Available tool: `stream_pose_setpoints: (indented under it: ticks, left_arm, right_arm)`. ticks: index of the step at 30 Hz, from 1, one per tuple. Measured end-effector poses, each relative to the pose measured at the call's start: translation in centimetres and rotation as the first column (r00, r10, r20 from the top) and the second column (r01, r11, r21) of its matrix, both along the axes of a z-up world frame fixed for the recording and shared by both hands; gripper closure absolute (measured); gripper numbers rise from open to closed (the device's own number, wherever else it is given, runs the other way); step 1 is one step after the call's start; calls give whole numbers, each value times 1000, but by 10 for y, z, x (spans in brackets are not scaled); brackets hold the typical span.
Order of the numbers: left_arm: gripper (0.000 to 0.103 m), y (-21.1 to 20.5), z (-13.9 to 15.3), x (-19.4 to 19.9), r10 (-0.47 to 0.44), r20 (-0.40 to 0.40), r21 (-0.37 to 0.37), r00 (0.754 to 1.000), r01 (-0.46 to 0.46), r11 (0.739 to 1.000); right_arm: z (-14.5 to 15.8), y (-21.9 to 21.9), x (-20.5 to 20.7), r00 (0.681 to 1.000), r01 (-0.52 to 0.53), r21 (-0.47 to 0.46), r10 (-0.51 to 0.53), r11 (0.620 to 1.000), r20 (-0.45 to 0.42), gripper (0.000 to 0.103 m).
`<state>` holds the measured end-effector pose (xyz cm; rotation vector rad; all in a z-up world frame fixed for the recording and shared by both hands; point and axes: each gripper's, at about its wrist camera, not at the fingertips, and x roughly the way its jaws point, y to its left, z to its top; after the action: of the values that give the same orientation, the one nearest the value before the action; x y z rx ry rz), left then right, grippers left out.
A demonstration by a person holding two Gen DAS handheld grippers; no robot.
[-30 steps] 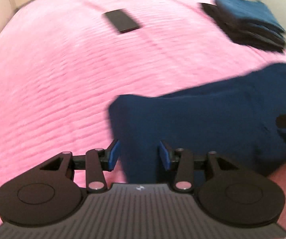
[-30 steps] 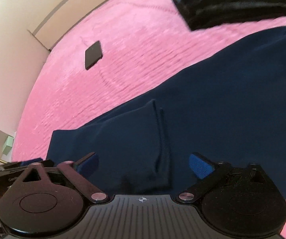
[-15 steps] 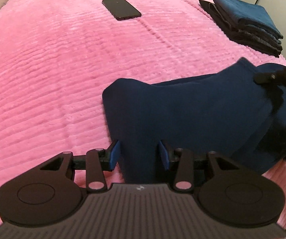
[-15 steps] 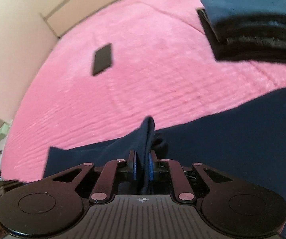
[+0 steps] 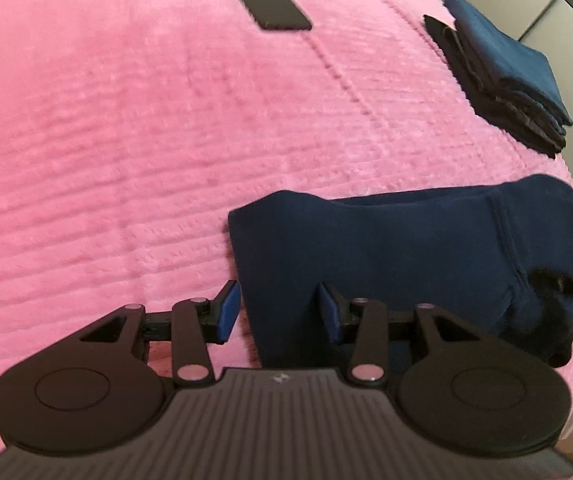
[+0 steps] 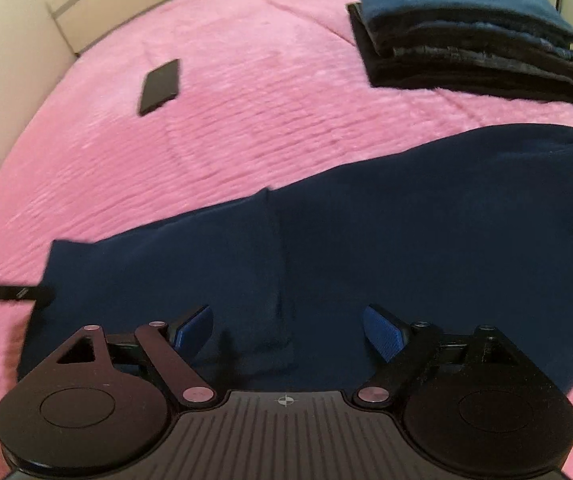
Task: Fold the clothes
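Observation:
A navy garment (image 5: 386, 248) lies flat on the pink bedspread (image 5: 126, 140), partly folded, with a folded edge (image 6: 274, 260) running down its middle. My left gripper (image 5: 280, 314) is open low over the garment's left edge; the cloth lies between the fingers, and pink shows beside the left pad. My right gripper (image 6: 286, 330) is wide open just above the navy garment (image 6: 406, 220), straddling the folded edge and holding nothing. A dark blurred piece of the right gripper (image 5: 566, 284) shows at the garment's right end. The left gripper's tip (image 6: 6, 292) shows at the garment's left corner.
A stack of folded dark and blue clothes (image 6: 470, 40) sits at the far right of the bed, also in the left wrist view as a stack (image 5: 502, 72). A black phone (image 5: 268, 2) lies on the far bedspread, the same phone (image 6: 160, 86) left of centre. A pale wall borders the bed.
Half a second ago my right gripper was shut on a raised fold of the garment; it has now opened and the fold lies flat. My left gripper stayed open.

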<state>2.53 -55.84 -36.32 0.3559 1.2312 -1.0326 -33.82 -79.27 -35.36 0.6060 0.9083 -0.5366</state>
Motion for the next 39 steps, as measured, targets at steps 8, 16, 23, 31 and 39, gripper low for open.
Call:
stream_pose_setpoints:
  ticks: [8,16,23,31,39]
  left_arm:
    - [72,5,-12,23,-2,-112,-18,994,0,1000]
    - [95,7,11,45,-109,-90,-126,990,98,987]
    - [98,-15,-17,42,-311,-40,-91,950,306,948]
    - [86,10,1,42,-399,42,-102,916,401,910]
    - [87,-10,0,45,-541,45,-164,840,540,825]
  right_arm:
    - [19,111,28,957,-287,-141,289,947,-5,18]
    - [19,173,85,915,-368,-129,384,921,126,41]
    - [1,194,114,938,-288,-138,308,948,160,58]
    - [-11,201,107,968,-248,-51,249,967,14,58]
    - [3,253,138,896,-443,-267,433,856,-99,57]
